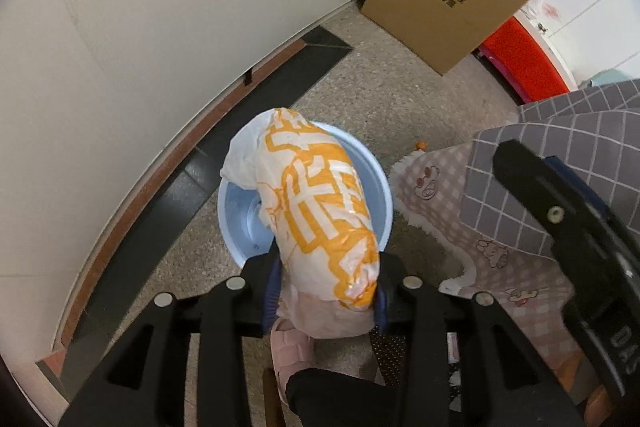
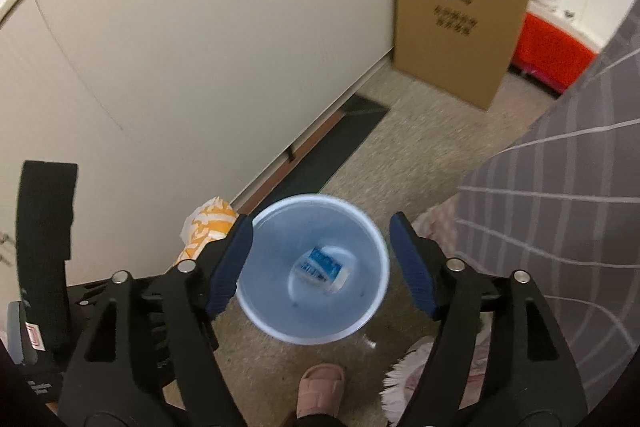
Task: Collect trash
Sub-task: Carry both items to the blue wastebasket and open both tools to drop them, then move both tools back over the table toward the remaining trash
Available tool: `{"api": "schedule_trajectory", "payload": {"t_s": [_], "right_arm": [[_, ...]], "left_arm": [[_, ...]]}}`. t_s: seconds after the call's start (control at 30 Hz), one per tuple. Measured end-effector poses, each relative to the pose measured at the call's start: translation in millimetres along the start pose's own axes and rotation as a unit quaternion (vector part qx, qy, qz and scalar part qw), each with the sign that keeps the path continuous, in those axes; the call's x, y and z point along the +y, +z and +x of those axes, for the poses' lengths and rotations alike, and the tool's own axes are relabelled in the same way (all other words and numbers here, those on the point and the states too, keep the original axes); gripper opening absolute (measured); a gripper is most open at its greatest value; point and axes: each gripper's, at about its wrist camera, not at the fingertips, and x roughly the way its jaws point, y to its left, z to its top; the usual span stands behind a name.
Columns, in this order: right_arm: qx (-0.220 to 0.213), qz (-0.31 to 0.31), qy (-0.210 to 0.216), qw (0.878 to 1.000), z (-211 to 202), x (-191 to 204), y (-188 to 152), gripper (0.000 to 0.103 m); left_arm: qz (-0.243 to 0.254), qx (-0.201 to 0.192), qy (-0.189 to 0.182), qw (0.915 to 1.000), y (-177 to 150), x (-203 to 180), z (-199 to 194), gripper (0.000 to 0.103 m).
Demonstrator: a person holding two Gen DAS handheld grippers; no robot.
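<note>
- Left tongs (image 1: 326, 291) clamp one orange-and-white bag (image 1: 320, 199), lower centre, over the bin.
- Right tongs (image 2: 320, 267) stand wide apart, empty.
- One pale blue bin (image 2: 376, 291) on the floor holds one blue-white packet (image 2: 322, 265).

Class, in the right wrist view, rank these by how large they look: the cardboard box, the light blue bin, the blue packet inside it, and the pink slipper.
1. cardboard box
2. light blue bin
3. pink slipper, partly cut off by the frame edge
4. blue packet

The bin sits nearer the camera, which inflates it.
</note>
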Motion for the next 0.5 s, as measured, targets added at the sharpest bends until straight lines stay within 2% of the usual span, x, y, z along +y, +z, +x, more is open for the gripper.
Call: {"api": "schedule_trajectory", "payload": {"t_s": [0.07, 0.13, 0.17, 0.2, 0.23, 0.33, 0.4, 0.5], "right_arm": [[-0.021, 0.005, -0.009, 1.0, -14, -4, 4, 0.075], [-0.039, 0.011, -0.017, 0.999, -26, -7, 7, 0.077], [-0.049, 0.015, -0.022, 0.998, -34, -10, 8, 0.078], [-0.058, 0.019, -0.026, 0.998, -41, -11, 10, 0.078], [-0.068, 0.024, -0.029, 0.997, -48, -14, 11, 0.078], [-0.09, 0.039, -0.027, 0.995, -70, -18, 13, 0.079], [-0.099, 0.049, -0.017, 0.994, -83, -18, 15, 0.079], [-0.102, 0.059, 0.009, 0.993, -104, -13, 15, 0.08]], "left_arm": [[0.003, -0.008, -0.004, 1.0, 3, -5, -7, 0.039], [0.004, -0.023, -0.012, 0.9996, 6, -9, -20, 0.049], [0.004, -0.031, -0.017, 0.9994, 6, -10, -25, 0.066], [0.001, -0.045, -0.019, 0.9988, 6, -11, -34, 0.077], [-0.002, -0.063, -0.017, 0.9979, 5, -13, -43, 0.078], [0.0, -0.075, -0.016, 0.997, 2, -15, -59, 0.08], [-0.005, -0.083, -0.013, 0.9965, -1, -15, -72, 0.08], [-0.025, -0.116, -0.02, 0.9927, -7, -13, -105, 0.081]]}}
